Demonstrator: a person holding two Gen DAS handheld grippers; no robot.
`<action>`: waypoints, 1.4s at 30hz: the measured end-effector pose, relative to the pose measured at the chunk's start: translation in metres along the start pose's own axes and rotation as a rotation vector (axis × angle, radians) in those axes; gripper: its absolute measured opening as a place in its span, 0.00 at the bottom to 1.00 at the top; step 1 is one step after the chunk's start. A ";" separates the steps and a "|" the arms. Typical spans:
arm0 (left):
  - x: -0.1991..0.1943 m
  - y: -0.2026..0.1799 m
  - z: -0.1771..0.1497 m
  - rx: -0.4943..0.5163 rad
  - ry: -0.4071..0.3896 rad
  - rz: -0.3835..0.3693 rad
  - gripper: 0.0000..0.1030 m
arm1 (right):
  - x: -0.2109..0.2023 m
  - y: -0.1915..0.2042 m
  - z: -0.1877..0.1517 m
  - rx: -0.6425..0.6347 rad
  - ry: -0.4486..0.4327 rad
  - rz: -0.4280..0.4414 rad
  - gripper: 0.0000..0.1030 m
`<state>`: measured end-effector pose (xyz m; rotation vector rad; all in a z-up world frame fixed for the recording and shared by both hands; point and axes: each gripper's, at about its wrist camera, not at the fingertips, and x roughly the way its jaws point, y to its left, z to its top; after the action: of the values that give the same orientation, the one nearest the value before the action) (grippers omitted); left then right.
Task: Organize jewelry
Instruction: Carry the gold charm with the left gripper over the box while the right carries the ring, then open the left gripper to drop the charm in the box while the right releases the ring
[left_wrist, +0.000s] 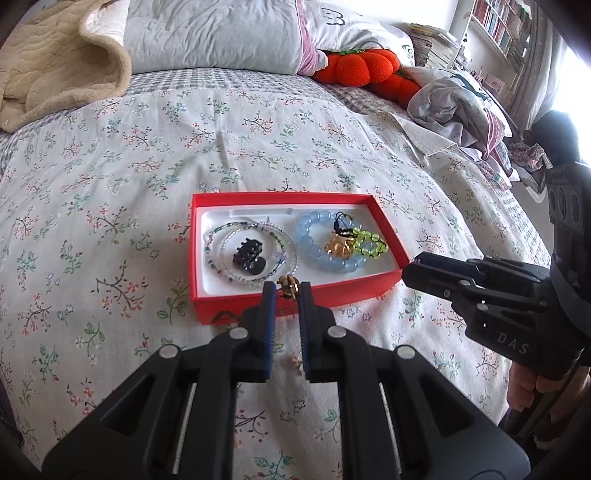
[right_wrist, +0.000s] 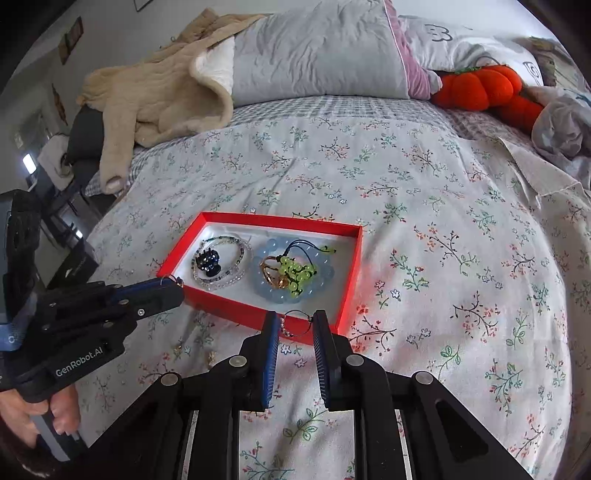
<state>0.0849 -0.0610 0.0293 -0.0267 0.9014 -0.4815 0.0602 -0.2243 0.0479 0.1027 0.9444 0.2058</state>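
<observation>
A red box (left_wrist: 295, 198) (right_wrist: 280, 220) with a white lining lies on the flowered bedspread. In it are a blue bead bracelet (left_wrist: 309, 243) (right_wrist: 264, 286), a green bead bracelet (left_wrist: 371, 242) (right_wrist: 295, 273), a gold piece (left_wrist: 338, 249) (right_wrist: 273, 275), clear bead bracelets (left_wrist: 291, 254) (right_wrist: 221, 282) and a black hair claw (left_wrist: 248, 254) (right_wrist: 207, 261). My left gripper (left_wrist: 287, 291) (right_wrist: 177, 286) is shut on a small gold earring (left_wrist: 289, 288) over the box's near wall. My right gripper (right_wrist: 296, 320) (left_wrist: 410, 267) is shut on a thin wire hoop earring (right_wrist: 295, 325) with small beads, at the box's near right corner.
Small gold pieces (left_wrist: 296, 361) (right_wrist: 210, 358) lie loose on the bedspread in front of the box. Pillows (left_wrist: 214, 33), a beige blanket (right_wrist: 147, 99) and an orange pumpkin plush (right_wrist: 480, 88) lie at the bed's head. Crumpled bedding (left_wrist: 454, 99) lies at the right.
</observation>
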 end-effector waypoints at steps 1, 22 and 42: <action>0.003 -0.001 0.002 0.002 -0.001 -0.004 0.13 | 0.001 -0.001 0.001 0.003 0.000 -0.002 0.18; -0.003 -0.006 0.007 0.051 -0.038 0.061 0.38 | 0.021 -0.012 0.026 0.007 0.007 -0.008 0.18; -0.010 0.029 -0.002 -0.014 0.014 0.169 0.53 | 0.017 -0.017 0.031 0.079 -0.001 0.016 0.52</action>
<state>0.0893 -0.0303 0.0290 0.0397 0.9125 -0.3184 0.0970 -0.2370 0.0498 0.1827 0.9507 0.1834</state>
